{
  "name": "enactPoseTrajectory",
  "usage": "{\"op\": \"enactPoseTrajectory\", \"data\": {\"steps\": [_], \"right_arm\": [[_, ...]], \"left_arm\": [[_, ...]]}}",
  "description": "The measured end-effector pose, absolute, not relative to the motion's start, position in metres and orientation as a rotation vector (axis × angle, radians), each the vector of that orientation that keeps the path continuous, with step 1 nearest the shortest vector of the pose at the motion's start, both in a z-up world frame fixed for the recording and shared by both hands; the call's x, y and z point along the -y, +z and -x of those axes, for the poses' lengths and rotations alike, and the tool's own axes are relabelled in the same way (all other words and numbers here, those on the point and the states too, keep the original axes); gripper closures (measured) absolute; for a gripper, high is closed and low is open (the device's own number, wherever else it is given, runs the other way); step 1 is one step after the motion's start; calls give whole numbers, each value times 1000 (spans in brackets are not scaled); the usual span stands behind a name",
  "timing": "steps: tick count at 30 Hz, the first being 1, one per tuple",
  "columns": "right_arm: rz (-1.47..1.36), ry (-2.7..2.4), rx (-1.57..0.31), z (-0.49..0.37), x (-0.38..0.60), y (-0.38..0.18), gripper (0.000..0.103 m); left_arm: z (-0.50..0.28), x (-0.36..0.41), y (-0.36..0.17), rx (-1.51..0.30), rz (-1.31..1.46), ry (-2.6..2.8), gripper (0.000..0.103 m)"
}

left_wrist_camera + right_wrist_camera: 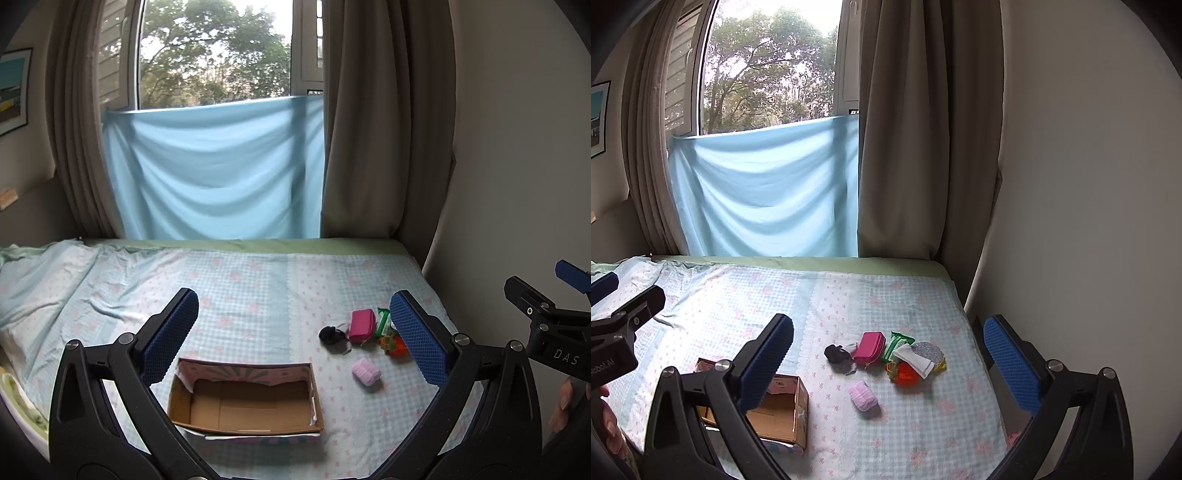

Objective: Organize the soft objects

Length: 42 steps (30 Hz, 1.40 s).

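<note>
An empty cardboard box (243, 400) (779, 410) lies on the bed, open side up. To its right is a small pile: a lilac fluffy roll (365, 372) (863, 396), a magenta pouch (361, 325) (870, 348), a black fabric piece (331, 334) (837, 353), a green packet (897, 342), a white folded cloth (916, 360) and an orange-red soft item (905, 373). My left gripper (293, 306) hovers open above the box. My right gripper (888, 334) hovers open over the pile. Neither holds anything.
The bed has a blue checked sheet (886, 302) with a green edge by the window. A blue cloth (214, 170) hangs under the window between brown curtains. A wall (1089, 184) stands close on the right. A rumpled pillow (44, 288) lies at left.
</note>
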State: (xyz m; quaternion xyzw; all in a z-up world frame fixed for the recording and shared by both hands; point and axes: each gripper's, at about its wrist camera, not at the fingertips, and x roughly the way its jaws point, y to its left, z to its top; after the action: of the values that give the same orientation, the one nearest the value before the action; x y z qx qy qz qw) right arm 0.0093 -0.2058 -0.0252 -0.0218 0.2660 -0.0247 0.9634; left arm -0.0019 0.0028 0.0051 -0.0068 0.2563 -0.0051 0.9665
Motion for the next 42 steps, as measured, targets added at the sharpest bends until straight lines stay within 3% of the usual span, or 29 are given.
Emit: {"op": "enactPoseTrajectory", "data": {"steps": [42], "right_arm": [[44, -50, -541, -8, 205, -24, 0]], "left_arm": [[-1, -4, 2, -529, 31, -17, 0]]}}
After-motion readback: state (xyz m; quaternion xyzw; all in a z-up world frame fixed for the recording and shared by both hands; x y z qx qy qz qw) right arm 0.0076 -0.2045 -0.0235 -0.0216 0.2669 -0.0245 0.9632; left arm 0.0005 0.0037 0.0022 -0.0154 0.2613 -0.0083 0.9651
